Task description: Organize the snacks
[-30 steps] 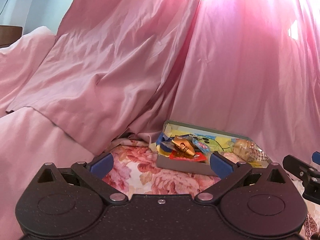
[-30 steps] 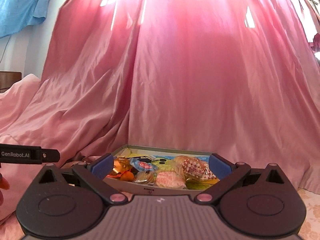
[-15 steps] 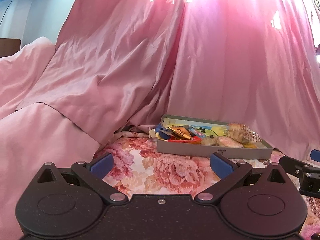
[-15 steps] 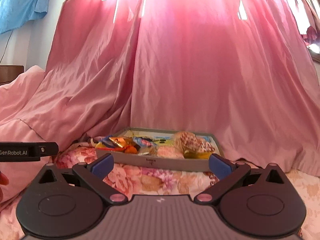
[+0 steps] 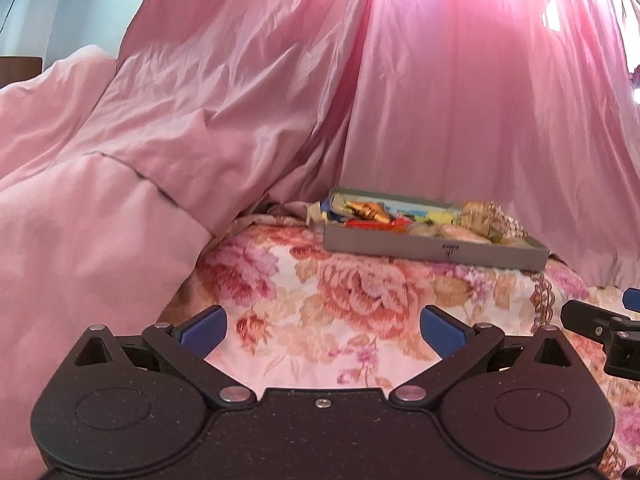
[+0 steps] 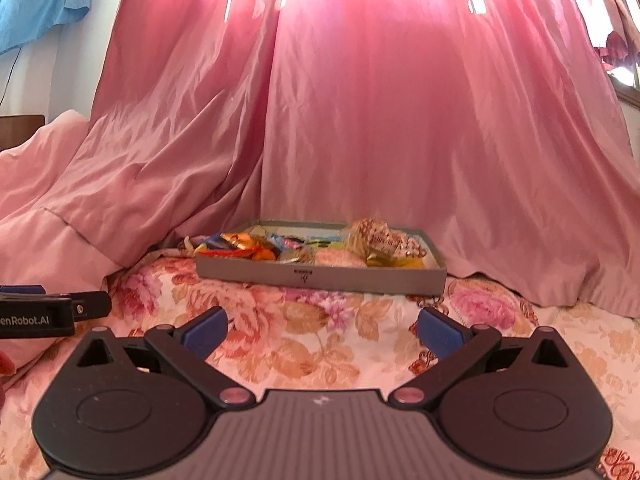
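On the flowered cloth (image 6: 304,336), against the pink curtain (image 6: 400,128), the grey tray (image 6: 320,276) holds the wrapped snacks (image 6: 256,246). My left tongs (image 5: 323,330) and right tongs (image 6: 322,330) hover well short, both spread wide and empty, likely free to reach in.

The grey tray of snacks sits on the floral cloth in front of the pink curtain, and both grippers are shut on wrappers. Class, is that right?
Not quite. The grey tray does sit on the floral cloth before the pink curtain, but the left gripper and right gripper are both open and empty, as each wrist view shows.
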A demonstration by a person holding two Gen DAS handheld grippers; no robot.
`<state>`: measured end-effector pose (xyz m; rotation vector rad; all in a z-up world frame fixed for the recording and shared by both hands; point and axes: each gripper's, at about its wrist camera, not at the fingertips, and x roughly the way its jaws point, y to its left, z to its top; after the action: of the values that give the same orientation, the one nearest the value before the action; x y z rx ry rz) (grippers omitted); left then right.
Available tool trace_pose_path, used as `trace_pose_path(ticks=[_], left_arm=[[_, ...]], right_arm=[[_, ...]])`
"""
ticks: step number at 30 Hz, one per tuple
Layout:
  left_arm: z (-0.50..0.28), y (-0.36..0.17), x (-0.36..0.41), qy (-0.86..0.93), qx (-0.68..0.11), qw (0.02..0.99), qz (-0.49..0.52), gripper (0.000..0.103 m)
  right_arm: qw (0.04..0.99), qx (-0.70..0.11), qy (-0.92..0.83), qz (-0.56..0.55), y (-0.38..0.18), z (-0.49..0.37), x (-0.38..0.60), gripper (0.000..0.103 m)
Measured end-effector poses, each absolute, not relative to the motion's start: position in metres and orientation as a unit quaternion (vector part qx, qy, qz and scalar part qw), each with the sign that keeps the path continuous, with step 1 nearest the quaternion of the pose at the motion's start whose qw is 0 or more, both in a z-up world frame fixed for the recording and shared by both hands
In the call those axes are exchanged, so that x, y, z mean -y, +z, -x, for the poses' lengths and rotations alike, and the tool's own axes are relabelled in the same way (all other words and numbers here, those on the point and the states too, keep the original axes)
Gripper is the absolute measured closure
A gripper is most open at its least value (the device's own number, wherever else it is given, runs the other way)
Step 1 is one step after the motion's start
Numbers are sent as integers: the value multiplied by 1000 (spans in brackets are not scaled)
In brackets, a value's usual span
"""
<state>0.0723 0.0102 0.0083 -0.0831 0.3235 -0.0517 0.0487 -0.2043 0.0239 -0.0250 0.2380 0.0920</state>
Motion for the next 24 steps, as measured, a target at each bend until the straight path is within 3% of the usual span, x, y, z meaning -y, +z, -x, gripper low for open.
trace_pose_path(ticks=[24], left_arm=[[-68,-28,-16,-47,-189,980,30,1]], right_arm=[[984,-173,23,18,-13,-43,193,0]])
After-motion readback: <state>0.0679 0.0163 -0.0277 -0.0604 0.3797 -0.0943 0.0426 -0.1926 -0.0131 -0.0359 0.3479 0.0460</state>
